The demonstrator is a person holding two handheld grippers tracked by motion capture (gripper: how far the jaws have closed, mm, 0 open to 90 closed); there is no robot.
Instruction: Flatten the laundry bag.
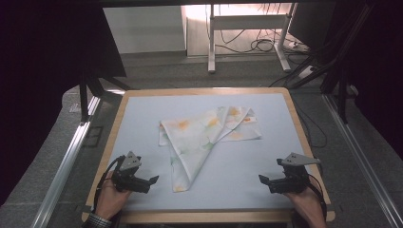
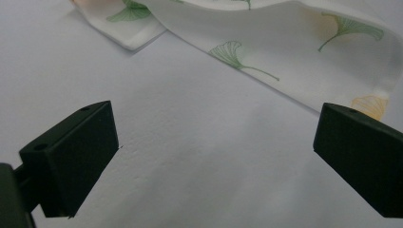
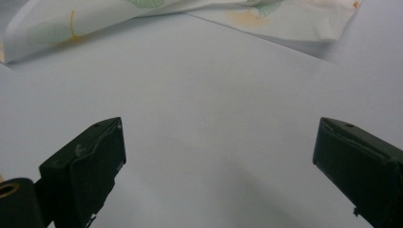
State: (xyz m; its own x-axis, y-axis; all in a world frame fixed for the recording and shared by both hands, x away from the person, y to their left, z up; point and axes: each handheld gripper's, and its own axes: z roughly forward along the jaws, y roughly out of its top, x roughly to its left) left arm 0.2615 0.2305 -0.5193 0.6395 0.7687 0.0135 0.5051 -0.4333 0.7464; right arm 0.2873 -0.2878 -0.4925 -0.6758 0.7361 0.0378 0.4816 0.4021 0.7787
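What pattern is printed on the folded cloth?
White cloth with green and orange ginkgo-style fan leaves; clearest in the left gripper view.

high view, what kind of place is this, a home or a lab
Most likely a lab or recording workspace, not a home: a wood-edged table with a pale mat holding one leaf-print cloth, metal rails beside it, and loose cables under a desk frame behind.

Both hand-held grippers at rest, jaws spread wide.
The left gripper and the right gripper point inward toward each other, each grasped by a hand, nothing between the jaws.
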